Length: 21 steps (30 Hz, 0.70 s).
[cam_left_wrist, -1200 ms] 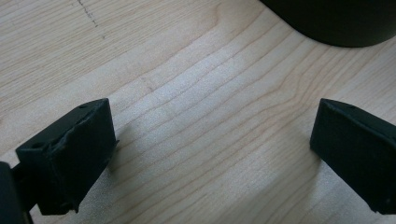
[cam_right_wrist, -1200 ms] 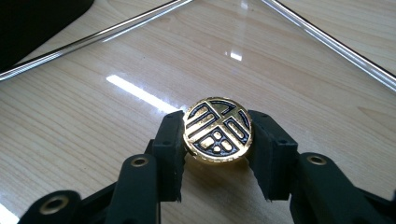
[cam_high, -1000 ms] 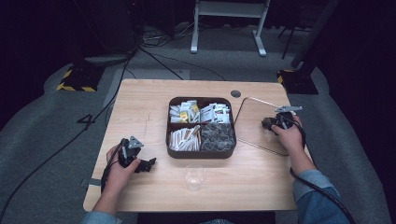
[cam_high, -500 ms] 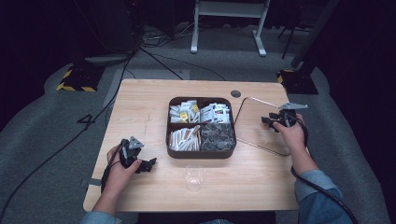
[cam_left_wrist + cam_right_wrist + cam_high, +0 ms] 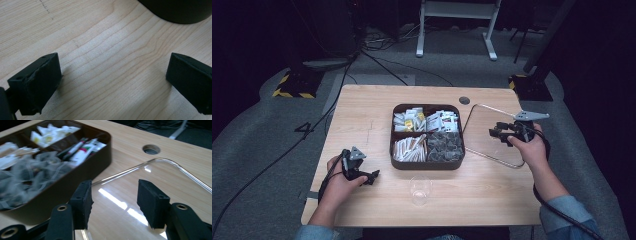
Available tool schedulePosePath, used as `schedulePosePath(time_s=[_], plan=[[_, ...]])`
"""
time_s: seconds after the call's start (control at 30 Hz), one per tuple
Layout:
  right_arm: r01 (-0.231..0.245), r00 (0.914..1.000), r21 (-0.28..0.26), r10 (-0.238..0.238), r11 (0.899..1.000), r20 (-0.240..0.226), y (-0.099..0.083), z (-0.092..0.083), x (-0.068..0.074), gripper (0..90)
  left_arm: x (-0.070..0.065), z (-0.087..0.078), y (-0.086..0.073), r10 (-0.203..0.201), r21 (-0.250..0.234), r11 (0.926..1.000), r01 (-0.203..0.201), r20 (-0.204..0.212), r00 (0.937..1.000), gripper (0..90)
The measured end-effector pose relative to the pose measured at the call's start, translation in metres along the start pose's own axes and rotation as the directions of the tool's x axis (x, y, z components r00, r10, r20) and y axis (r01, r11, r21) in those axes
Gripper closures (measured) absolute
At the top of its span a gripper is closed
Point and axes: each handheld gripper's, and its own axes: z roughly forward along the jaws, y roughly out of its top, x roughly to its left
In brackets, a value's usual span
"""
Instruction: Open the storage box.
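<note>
Lowest in the high view we see a clear drinking glass (image 5: 420,189). Our left gripper (image 5: 371,177), lower left, gapes wide, empty. The dark four-compartment tray (image 5: 427,164) sits centre. Our right gripper (image 5: 495,133), mid-right, is parted over a clear flat lid (image 5: 160,185), holding nothing.

The pale wood-grain surface (image 5: 362,115) carries a dark brown four-compartment tray (image 5: 427,165). Inside it lie white packets with yellow marks (image 5: 409,120), white sachets with red and green print (image 5: 443,120), pale paper sticks (image 5: 408,148) and grey mesh bags (image 5: 444,145). Beside the tray lies a clear, glossy lid (image 5: 497,132).
</note>
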Motion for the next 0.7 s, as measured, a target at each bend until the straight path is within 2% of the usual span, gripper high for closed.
schedulePosePath(time_s=[0.03,0.1,0.13,0.17,0.23,0.33,0.37,0.47,0.7], plan=[[0.003,0.9999,-0.004,-0.003,1.000,-0.012,0.000,-0.003,0.004,45.4,0.000,0.000,0.000,-0.001,0.000,1.0000,0.001,0.000,1.0000,0.2],[-0.015,0.9978,-0.020,0.013,1.000,-0.065,-0.003,-0.011,0.016,43.8,0.000,0.000,0.000,-0.002,-0.003,1.0000,0.002,-0.001,1.0000,0.3],[-0.015,0.9978,-0.020,0.013,1.000,-0.065,-0.003,-0.011,0.016,43.8,0.000,0.000,0.000,-0.002,-0.003,1.0000,0.002,-0.001,1.0000,0.3],[-0.028,0.9942,-0.048,0.023,0.998,-0.105,-0.006,-0.017,0.023,43.8,0.000,0.000,0.000,-0.003,-0.002,1.0000,0.003,0.000,1.0000,0.2],[-0.028,0.9912,-0.057,0.021,0.998,-0.131,-0.009,-0.021,0.029,43.6,0.000,0.000,0.000,-0.002,-0.003,1.0000,0.002,-0.001,1.0000,0.2],[-0.002,0.9909,-0.050,-0.004,0.999,-0.134,-0.013,-0.023,0.037,43.4,0.000,0.000,0.000,-0.001,-0.003,1.0000,0.001,-0.001,1.0000,0.2],[0.022,0.9895,-0.033,-0.027,0.999,-0.142,-0.018,-0.022,0.044,43.2,0.000,0.000,0.000,-0.001,-0.003,1.0000,0.001,-0.001,1.0000,0.2],[0.042,0.9865,-0.018,-0.044,0.999,-0.157,-0.025,-0.022,0.052,42.9,0.000,0.000,0.000,-0.002,-0.003,1.0000,0.002,-0.001,1.0000,0.2],[0.074,0.9852,0.006,-0.072,0.997,-0.155,-0.034,-0.020,0.061,42.1,0.000,0.000,0.000,-0.001,-0.003,1.0000,0.001,-0.001,1.0000,0.3]])
